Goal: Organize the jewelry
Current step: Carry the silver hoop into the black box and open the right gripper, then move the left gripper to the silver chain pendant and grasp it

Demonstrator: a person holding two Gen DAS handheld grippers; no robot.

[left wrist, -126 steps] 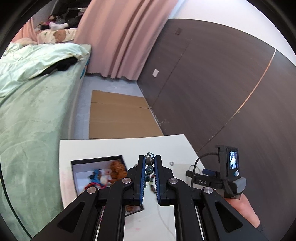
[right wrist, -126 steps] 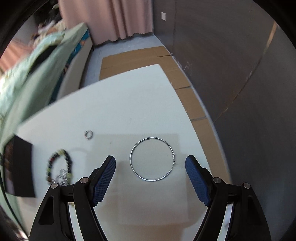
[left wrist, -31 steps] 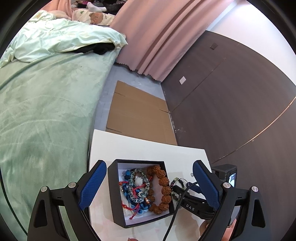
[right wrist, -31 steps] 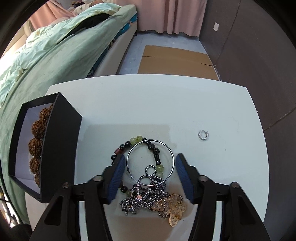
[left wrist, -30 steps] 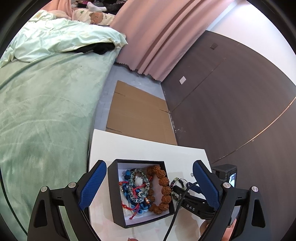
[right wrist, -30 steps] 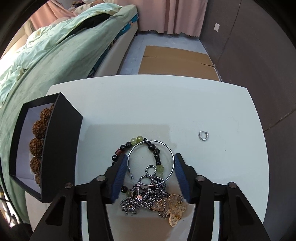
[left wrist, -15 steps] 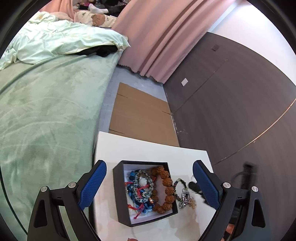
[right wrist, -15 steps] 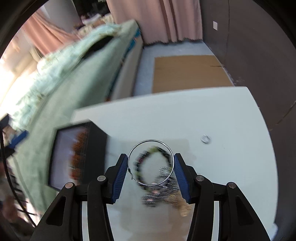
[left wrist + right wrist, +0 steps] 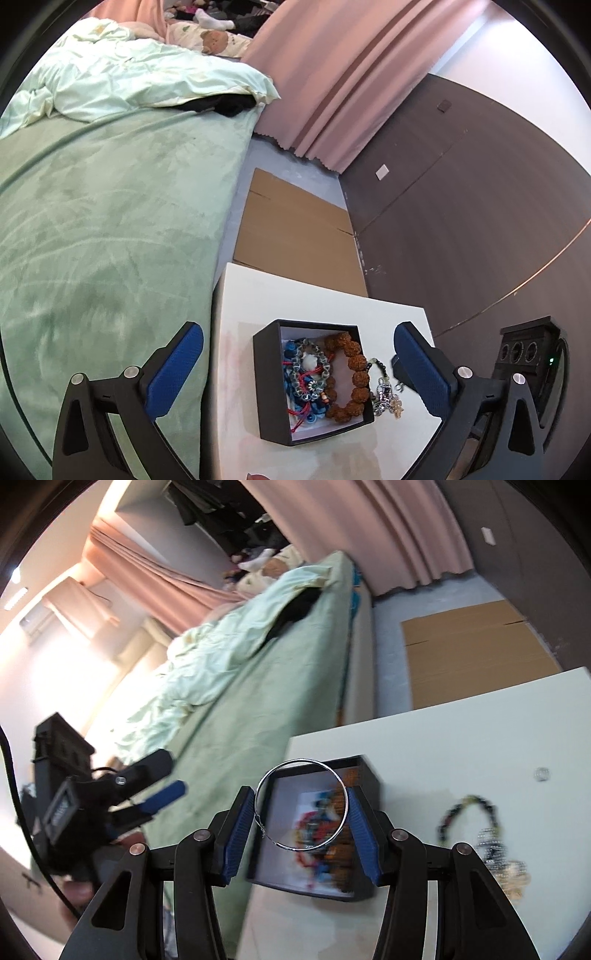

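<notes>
One black box (image 9: pixel 271 384) on white table (image 9: pixel 255 291), open-topped, white-lined. Inside: one large brown bead bracelet (image 9: pixel 351 373) along the right wall; one grey-green bead bracelet (image 9: pixel 312 369) beside it; blue and red cord pieces (image 9: pixel 299 410) tangled beneath, count unclear. Outside, just right of the box: one dark-and-green bead bracelet (image 9: pixel 467 814), one silver chain cluster (image 9: pixel 382 393), one gold charm (image 9: pixel 397 408). One small ring (image 9: pixel 542 774) well apart on bare table.

Right gripper (image 9: pixel 301 812) pinched across one thin silver hoop (image 9: pixel 301 805), held above the box, blue pads touching both sides. Left gripper (image 9: pixel 295 354) spread wide, holding nothing, raised over the box.
</notes>
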